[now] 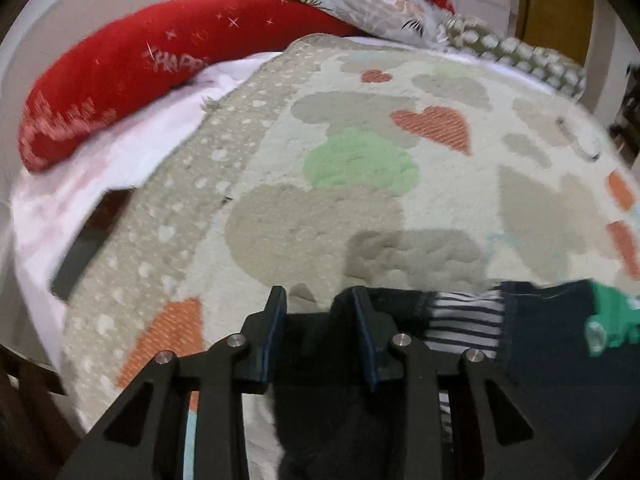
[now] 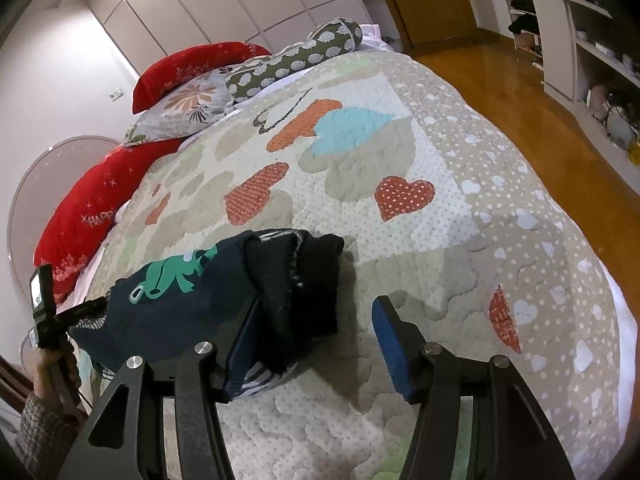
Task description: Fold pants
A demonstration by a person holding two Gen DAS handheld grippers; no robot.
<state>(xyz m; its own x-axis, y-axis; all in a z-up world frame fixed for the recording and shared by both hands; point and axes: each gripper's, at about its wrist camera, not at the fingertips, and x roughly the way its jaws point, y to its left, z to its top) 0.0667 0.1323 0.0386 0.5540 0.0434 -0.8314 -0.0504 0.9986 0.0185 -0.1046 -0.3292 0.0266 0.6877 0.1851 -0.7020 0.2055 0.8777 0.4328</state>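
The right wrist view shows the navy frog-print pants [image 2: 168,304] bunched on the heart quilt [image 2: 400,128], right gripper [image 2: 316,344] spread and empty; it should probably pinch one edge cleanly before folding.

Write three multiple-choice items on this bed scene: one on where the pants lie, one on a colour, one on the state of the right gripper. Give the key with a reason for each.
1. Where do the dark pants lie?
A. on the heart-patterned quilt
B. on the wooden floor
C. on a shelf

2. What colour is the frog print on the pants?
A. yellow
B. green
C. pink

3. How does the right gripper stand?
A. shut on a pillow
B. shut with nothing in it
C. open

Key: 1 A, the bunched pants rest on the quilt near its close edge. 2 B, the frog shows green on navy cloth. 3 C, a wide gap of quilt shows between its blue pads.
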